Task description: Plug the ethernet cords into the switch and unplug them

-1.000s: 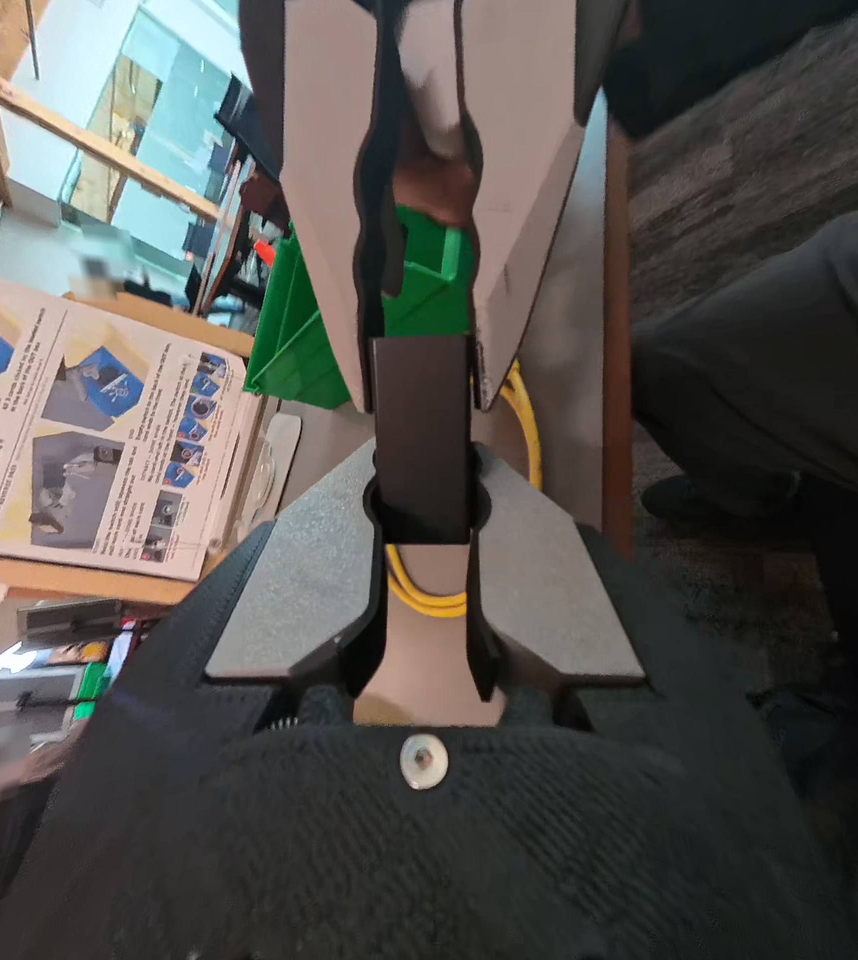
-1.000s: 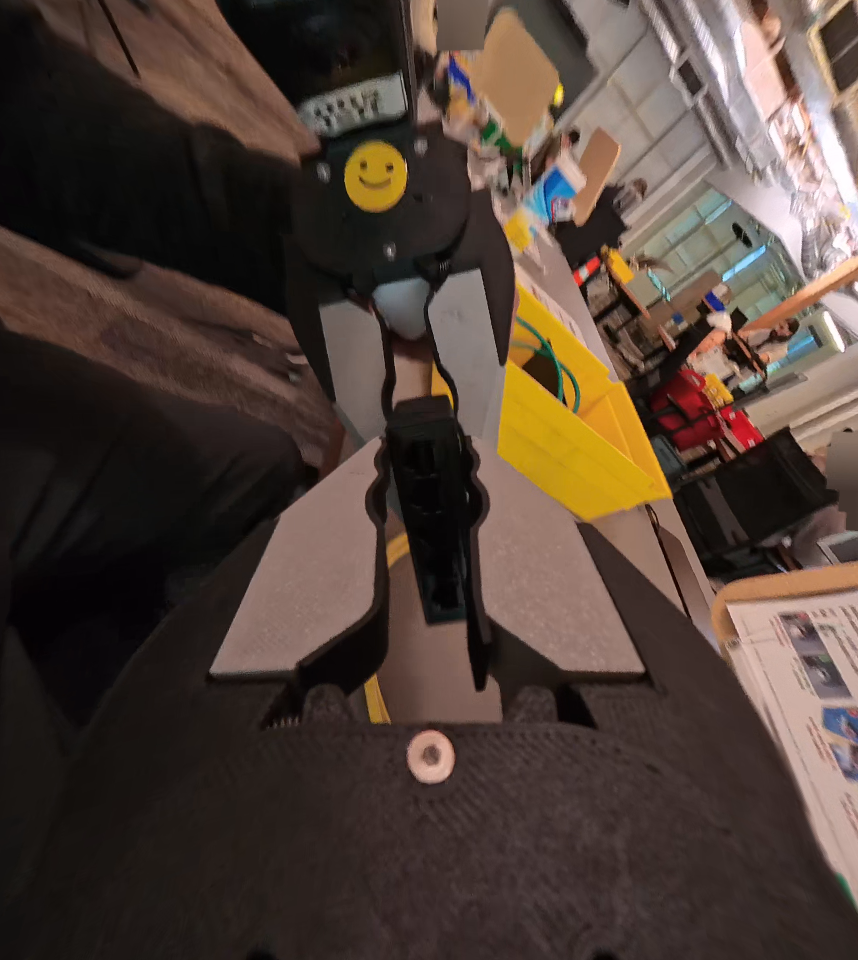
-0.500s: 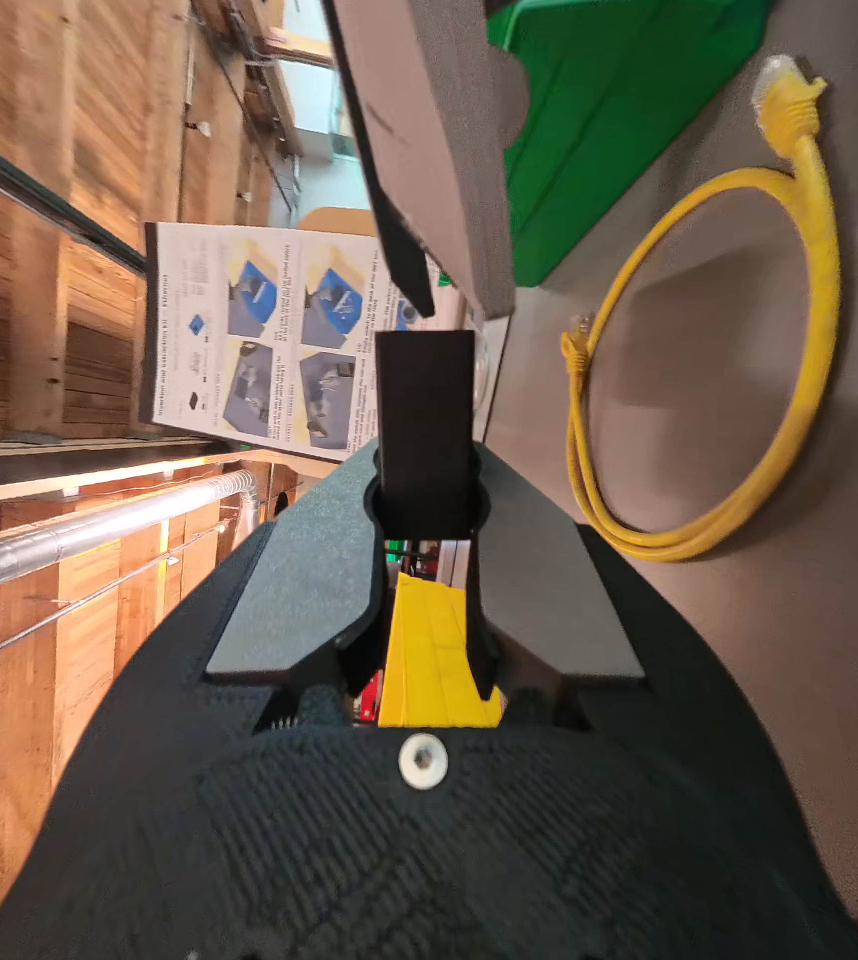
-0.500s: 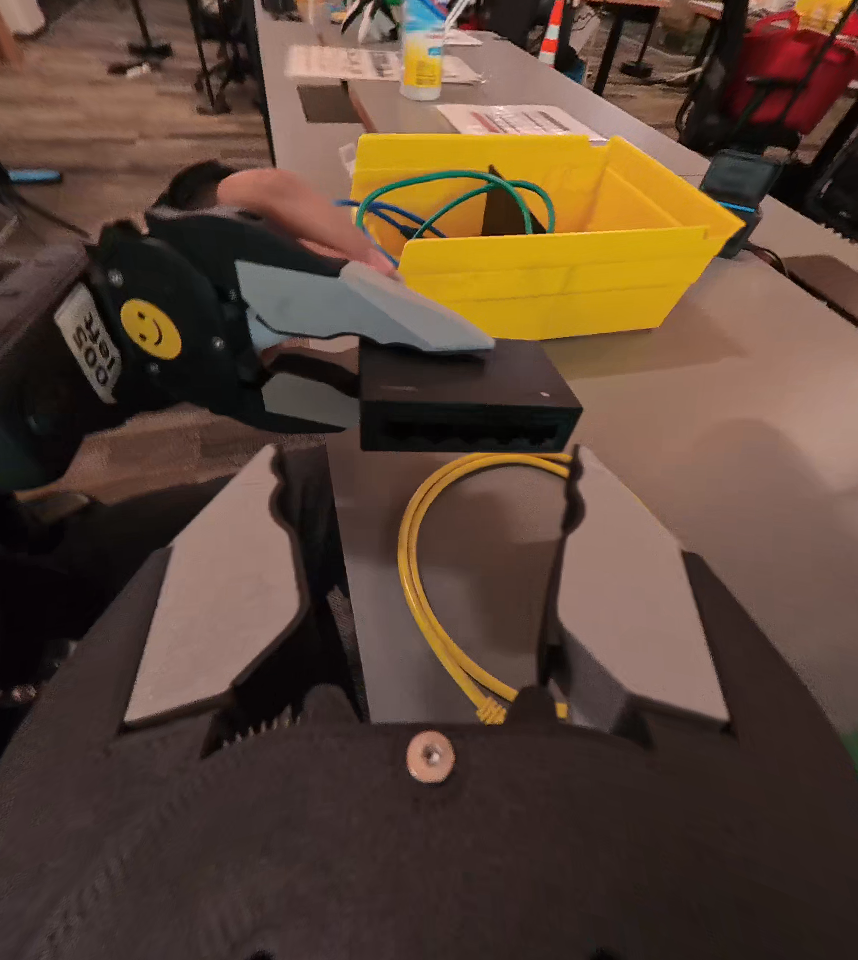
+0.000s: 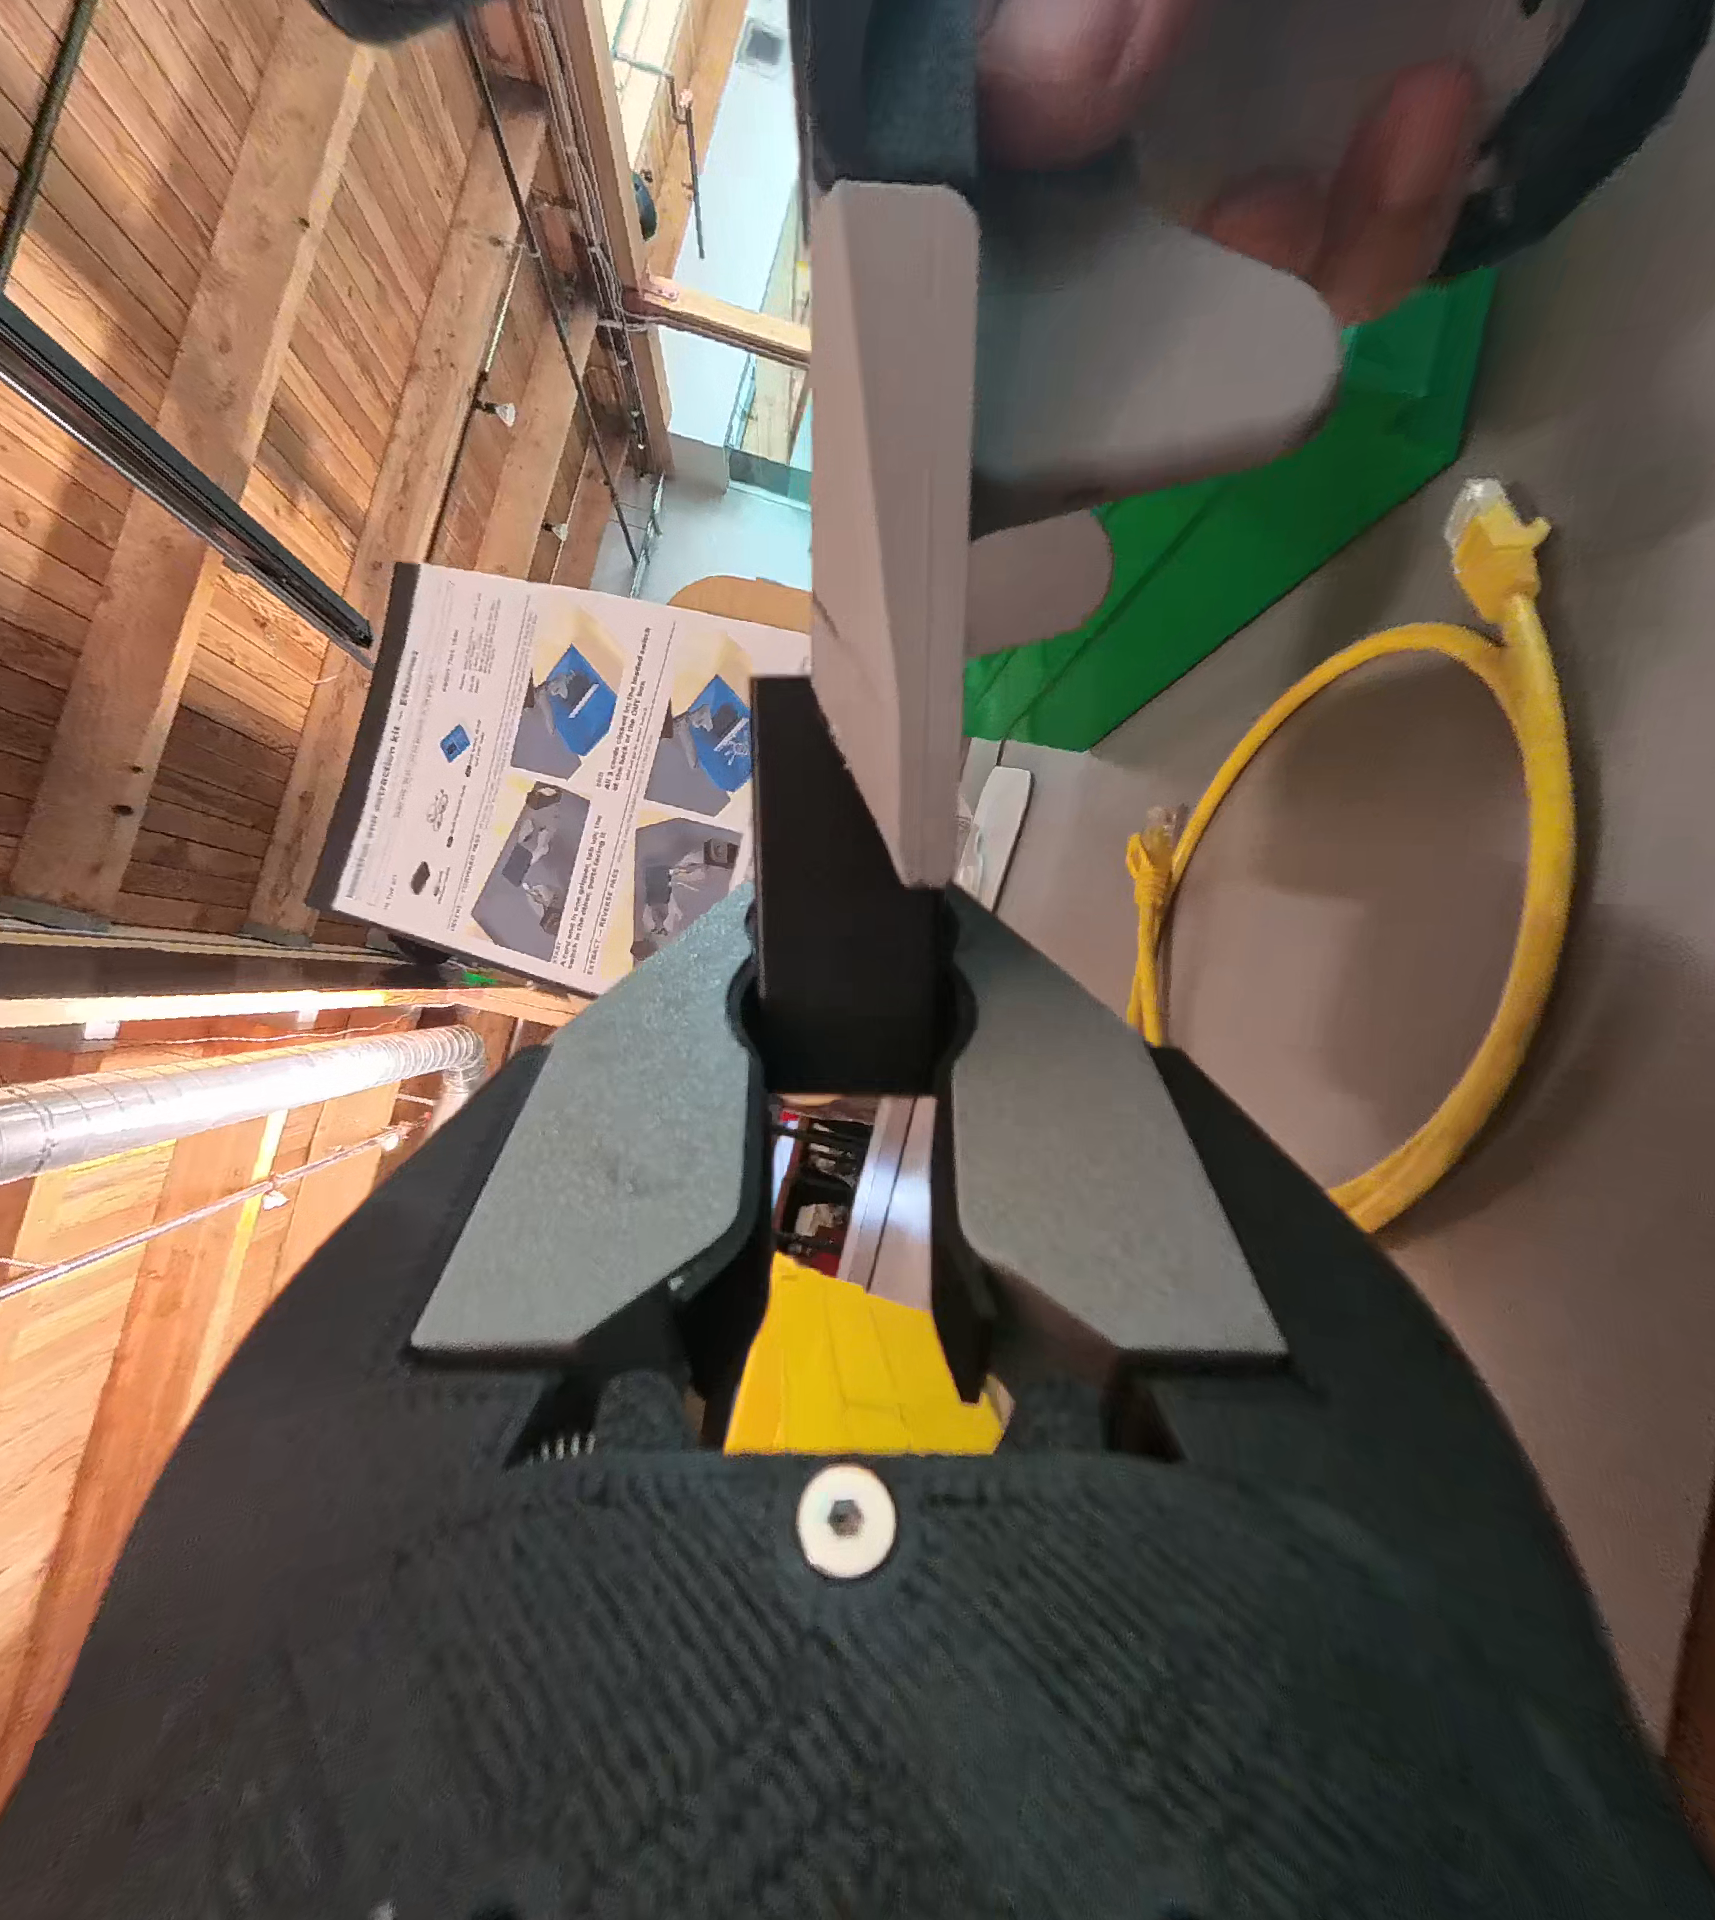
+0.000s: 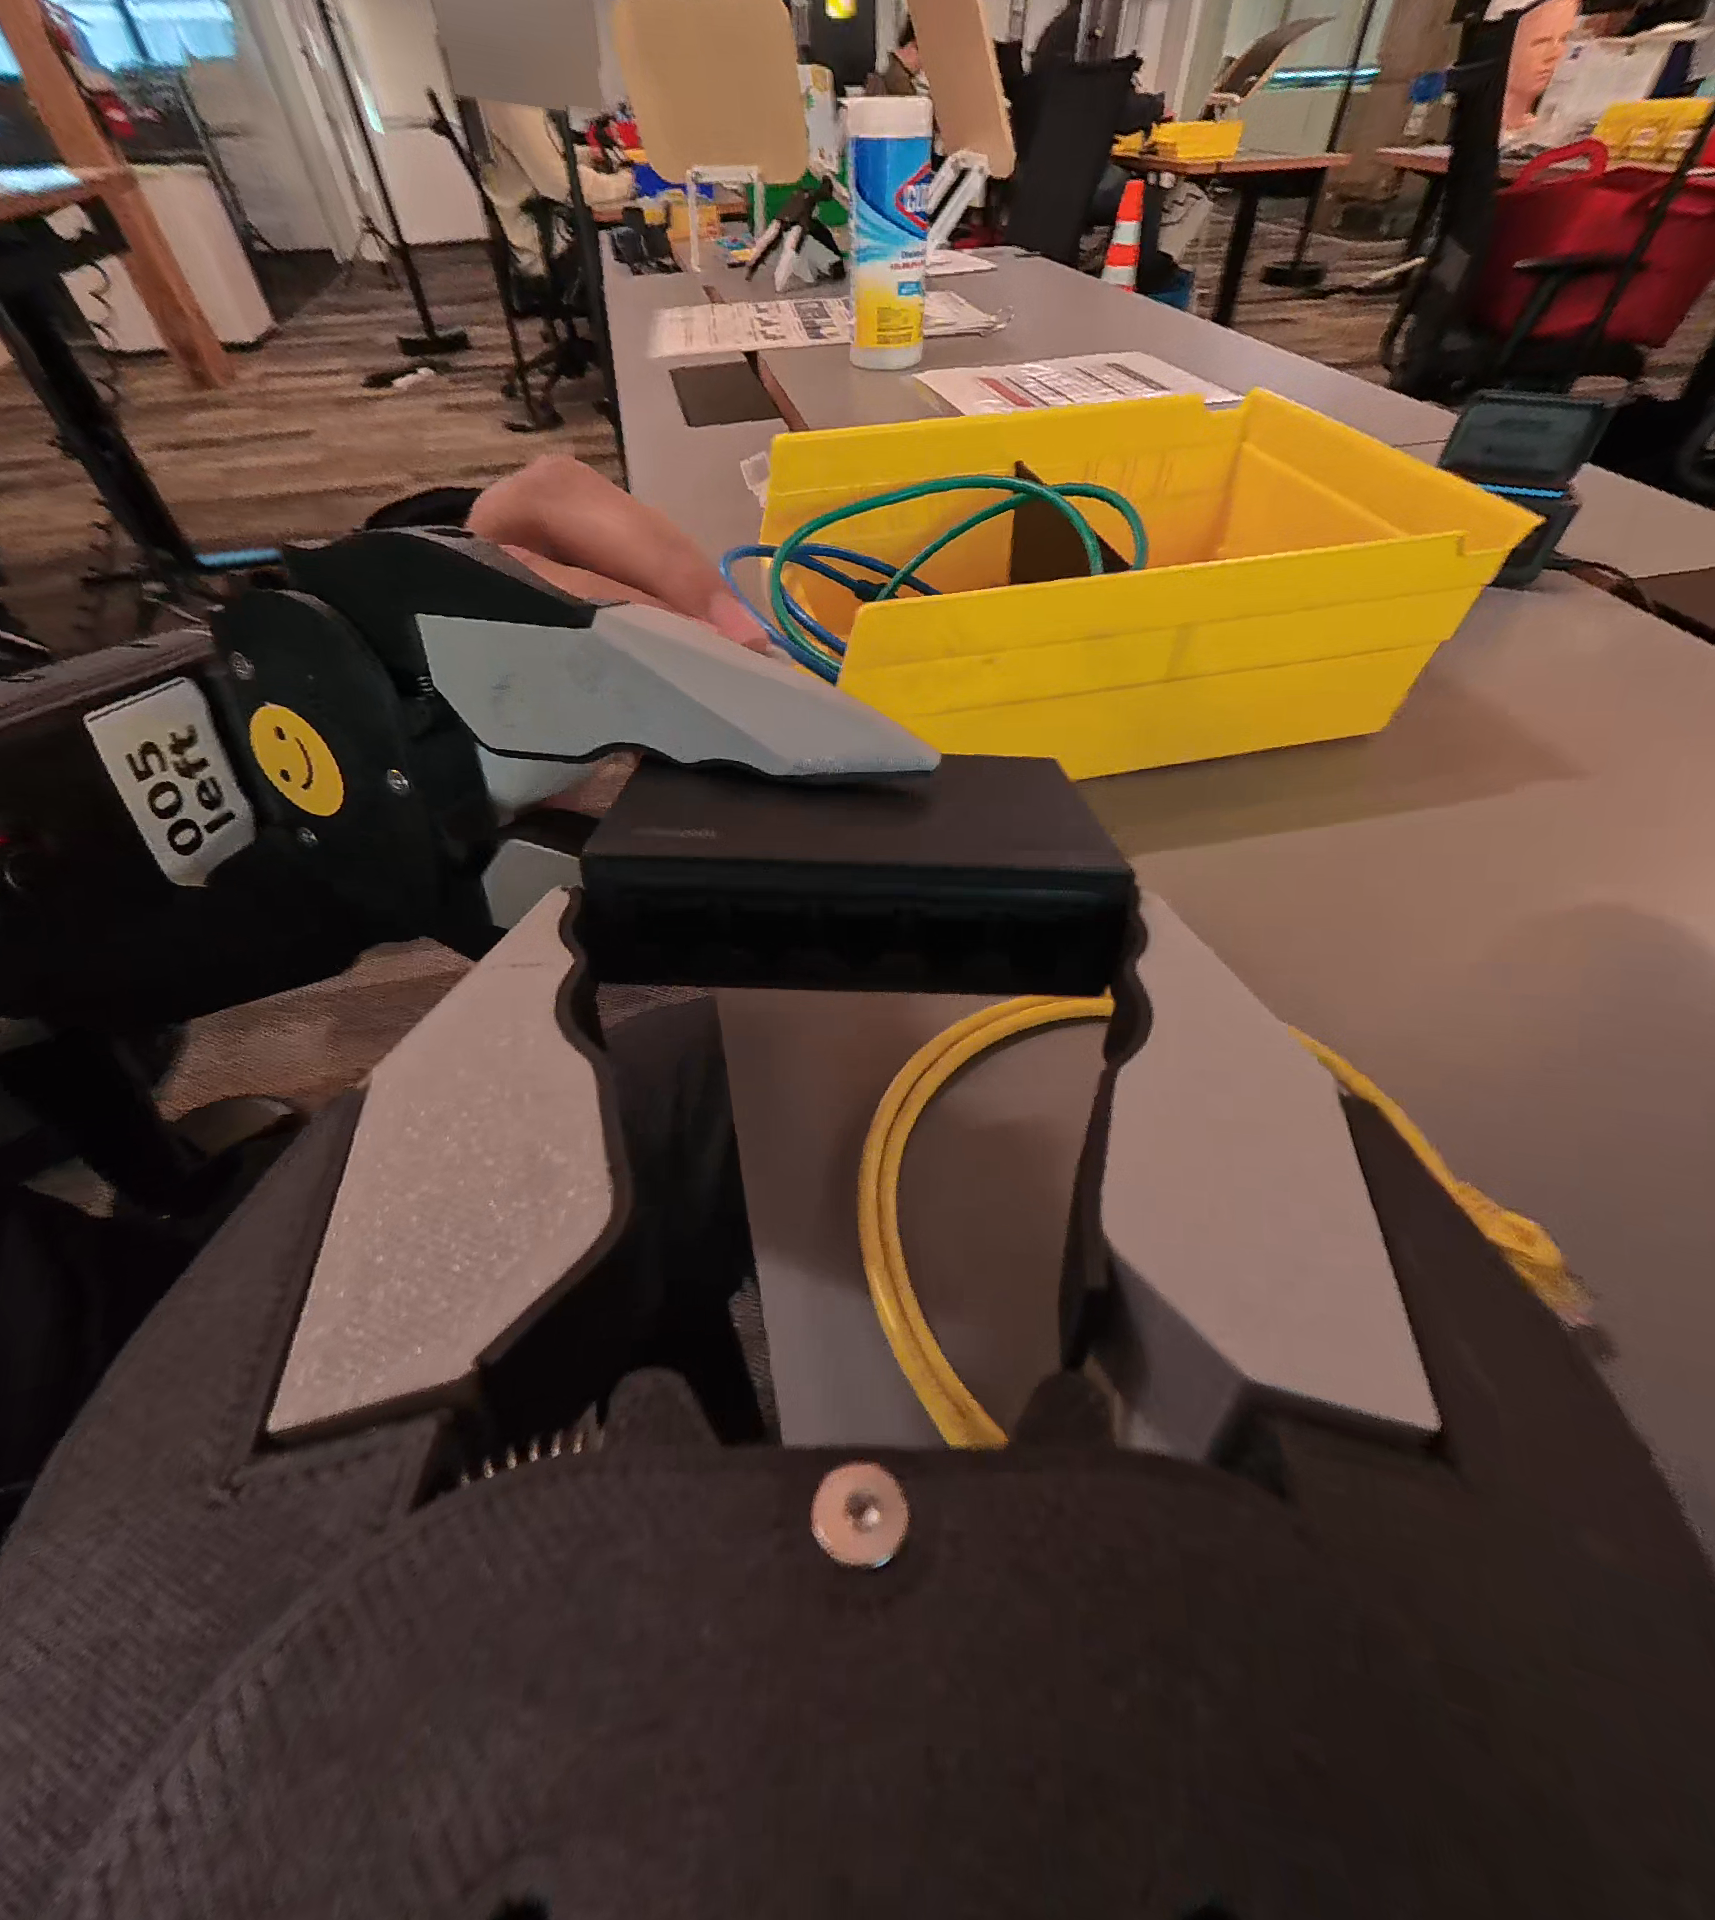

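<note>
Compared with half a second ago, the right gripper (image 6: 853, 961) has moved in and its spread fingers now bracket the ends of the black switch (image 6: 858, 883) at frame centre. The left gripper (image 5: 848, 997) stays clamped on the switch, held above the grey table (image 6: 1507, 935); the yellow ethernet cord (image 6: 894, 1226) lies unplugged beneath.

The switch (image 6: 858, 878) between the right tongs (image 6: 851, 961) is plain black, as are both tongs' bodies; their fingers (image 6: 458, 1184) are pale speckled grey. The left tongs (image 5: 848, 987) carry a yellow smiley sticker (image 6: 295, 760). Below the right tongs a yellow cord (image 6: 900, 1226) lies on the grey surface (image 6: 1507, 935); beyond them a yellow bin (image 6: 1144, 623) holds green and blue cords (image 6: 936, 509). A green bin (image 5: 1248, 561) lies beyond the left tongs.
</note>
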`<state>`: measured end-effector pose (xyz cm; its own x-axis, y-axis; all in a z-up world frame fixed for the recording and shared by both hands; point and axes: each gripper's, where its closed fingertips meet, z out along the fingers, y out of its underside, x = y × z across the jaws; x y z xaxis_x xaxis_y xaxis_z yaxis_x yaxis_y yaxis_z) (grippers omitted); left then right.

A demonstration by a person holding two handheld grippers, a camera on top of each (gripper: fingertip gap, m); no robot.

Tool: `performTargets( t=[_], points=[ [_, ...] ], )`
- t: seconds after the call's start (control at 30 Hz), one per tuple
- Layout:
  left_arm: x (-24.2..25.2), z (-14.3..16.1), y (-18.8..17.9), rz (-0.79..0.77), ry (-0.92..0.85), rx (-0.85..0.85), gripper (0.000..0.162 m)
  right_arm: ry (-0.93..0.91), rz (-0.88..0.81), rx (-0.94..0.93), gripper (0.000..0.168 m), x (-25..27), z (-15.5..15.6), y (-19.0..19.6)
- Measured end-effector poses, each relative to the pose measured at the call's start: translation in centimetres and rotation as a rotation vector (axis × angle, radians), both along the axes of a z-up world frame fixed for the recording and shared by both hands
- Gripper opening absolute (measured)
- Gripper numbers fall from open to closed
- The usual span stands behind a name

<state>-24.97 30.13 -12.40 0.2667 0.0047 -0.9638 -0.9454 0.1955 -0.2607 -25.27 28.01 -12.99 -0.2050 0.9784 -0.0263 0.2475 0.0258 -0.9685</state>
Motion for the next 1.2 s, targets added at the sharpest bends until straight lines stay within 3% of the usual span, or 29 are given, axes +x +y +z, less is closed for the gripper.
performTargets(
  t=[0.33, 0.53, 0.8, 1.0, 1.13, 1.2],
  points=[
    [0.9, -0.5, 0.1, -0.017, -0.002, -0.058, 0.027, -0.046, 0.066, -0.036, 0.097, 0.5, -1.0, -0.3],
    [-2.1, -0.2, 0.4, 0.019, -0.053, -0.088, 0.027, -0.182, -0.1, 0.186, 0.076, 4.2, -1.3, 3.4],
    [-3.2, -1.8, 0.1, 0.007, -0.003, -0.181, 0.027, -0.569, -0.115, 0.462, 0.032, 10.4, -7.1, 5.2],
    [-3.3, -2.4, 0.3, 0.029, 0.039, -0.188, 0.027, -0.765, -0.139, 0.625, 0.038, 8.7, -11.5, 6.0],
    [-3.4, -1.9, 0.0, 0.022, 0.032, -0.169, 0.027, -0.79, -0.193, 0.677, 0.014, 7.6, -12.6, 7.1],
    [-3.6, -1.6, 0.0, 0.025, 0.029, -0.158, 0.027, -0.783, -0.203, 0.672, 0.013, 7.3, -12.6, 7.2]
  ],
)
